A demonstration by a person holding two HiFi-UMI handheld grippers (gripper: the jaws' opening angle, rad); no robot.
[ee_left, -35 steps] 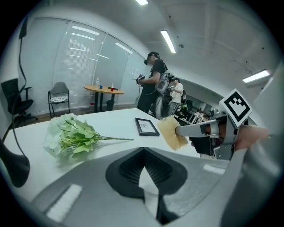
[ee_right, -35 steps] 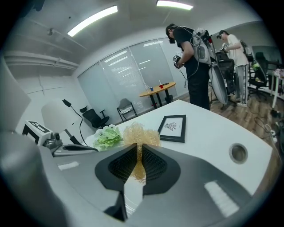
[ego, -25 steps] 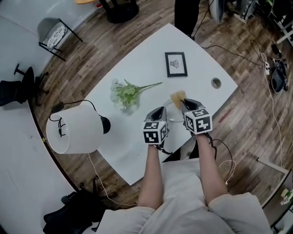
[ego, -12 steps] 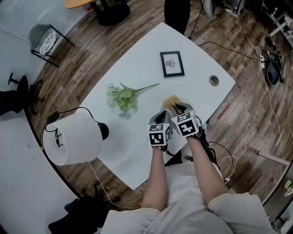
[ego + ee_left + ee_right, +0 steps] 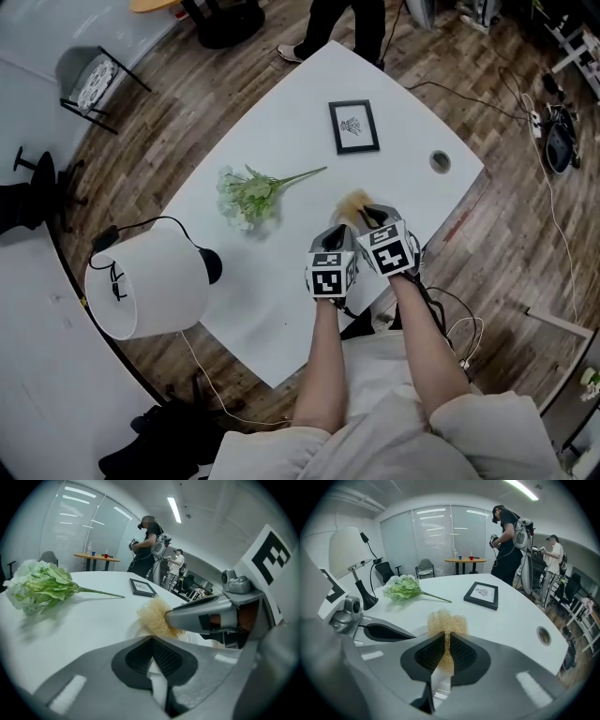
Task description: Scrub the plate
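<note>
Presently: right gripper [image 5: 446,639] has its fingers [image 5: 427,656] closed on the tan mesh scrubber [image 5: 447,623], with the tuft sticking out ahead of the tips. Left gripper [image 5: 151,641] has its fingers [image 5: 136,658] shut on a thin white edge, judged to be the rim of the plate [image 5: 138,632]. The plate lies at the near edge of the counter [image 5: 281,141], just under both grippers.

Step in hand: scrubbing. To do it well:
- Grip the rim firmly so the plate cannot slide.
- Press the tuft flat and work in small circles.
- Stay clear of the left fingertips.

Views:
- Left gripper view alone shows the tuft down at the plate surface.
- Right gripper view shows the hold on the scrubber; the gripper body hides the plate.
- Head view gives layout only: the white plate is lost against the white counter. Flowers [image 5: 248,195] and picture frame [image 5: 354,127] lie well apart.
</note>
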